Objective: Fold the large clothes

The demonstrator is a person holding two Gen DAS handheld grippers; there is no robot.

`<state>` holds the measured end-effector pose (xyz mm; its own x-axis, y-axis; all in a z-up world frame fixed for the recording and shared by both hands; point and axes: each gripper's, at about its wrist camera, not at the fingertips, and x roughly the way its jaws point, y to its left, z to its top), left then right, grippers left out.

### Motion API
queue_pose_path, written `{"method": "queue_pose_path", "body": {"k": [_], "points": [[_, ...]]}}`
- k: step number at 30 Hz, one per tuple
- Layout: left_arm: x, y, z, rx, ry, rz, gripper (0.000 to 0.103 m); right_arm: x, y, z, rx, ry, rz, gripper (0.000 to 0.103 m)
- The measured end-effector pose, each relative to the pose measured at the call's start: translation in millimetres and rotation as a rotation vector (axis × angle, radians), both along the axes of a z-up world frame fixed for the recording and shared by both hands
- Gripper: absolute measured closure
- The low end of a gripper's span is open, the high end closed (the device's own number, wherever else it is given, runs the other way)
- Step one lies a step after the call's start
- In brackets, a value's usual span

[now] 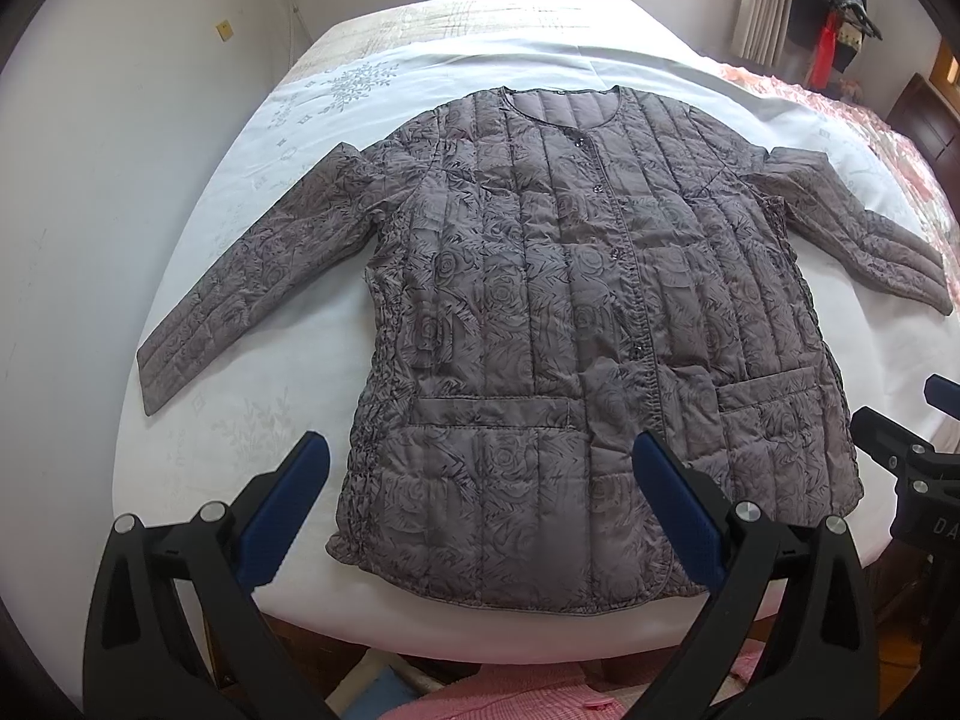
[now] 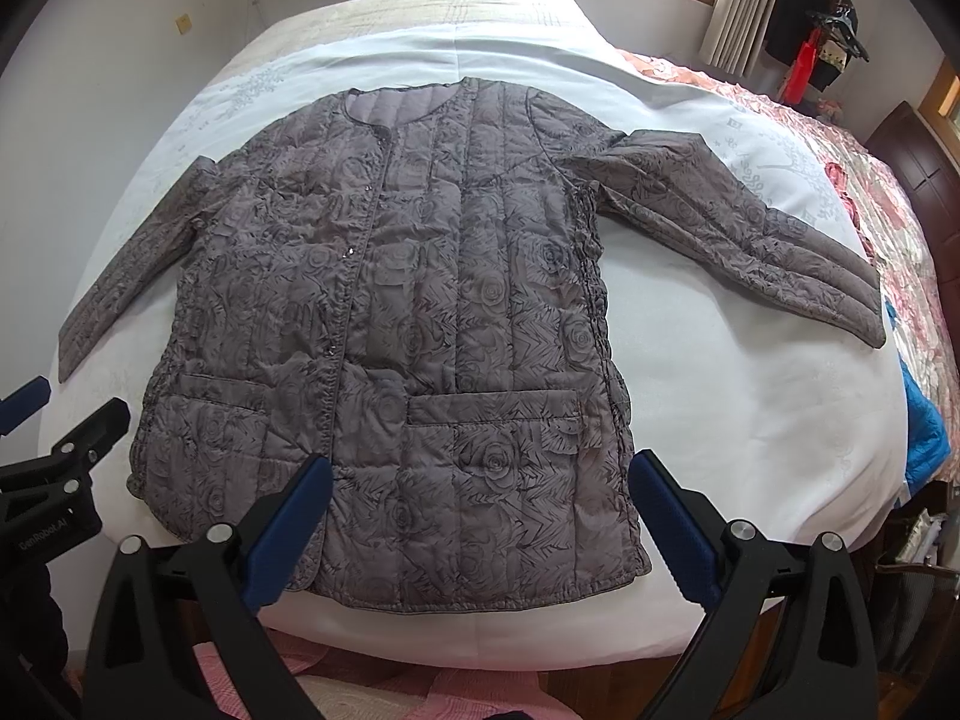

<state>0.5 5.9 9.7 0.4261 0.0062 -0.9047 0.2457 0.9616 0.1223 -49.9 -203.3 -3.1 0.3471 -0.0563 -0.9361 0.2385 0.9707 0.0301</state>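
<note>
A grey quilted jacket (image 1: 564,324) with a rose print lies flat, front up and buttoned, on a white bed sheet (image 1: 240,420). Both sleeves are spread out to the sides. It also shows in the right wrist view (image 2: 420,330). My left gripper (image 1: 480,456) is open and empty, held above the jacket's hem on its left half. My right gripper (image 2: 480,474) is open and empty, held above the hem on the right half. Each gripper's black body shows at the edge of the other's view.
The bed's near edge (image 1: 480,630) runs just below the hem. A pink floral quilt (image 2: 888,192) lies along the right side, with a blue item (image 2: 924,414) at the bed's right edge. A wall and window stand behind the bed.
</note>
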Motion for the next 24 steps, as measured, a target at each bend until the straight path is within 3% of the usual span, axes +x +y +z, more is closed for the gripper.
{"method": "queue_pose_path", "body": {"k": [17,24], "points": [[2.5,0.7,0.6,0.000,-0.004,0.000,0.003,3.4,-3.8,0.8,0.000,-0.006,-0.013,0.004],[16.4,-10.1,-8.3,-0.027,-0.012,-0.021,0.003,6.2,-29.3,-9.1,-0.021,-0.067,-0.014,0.005]]}}
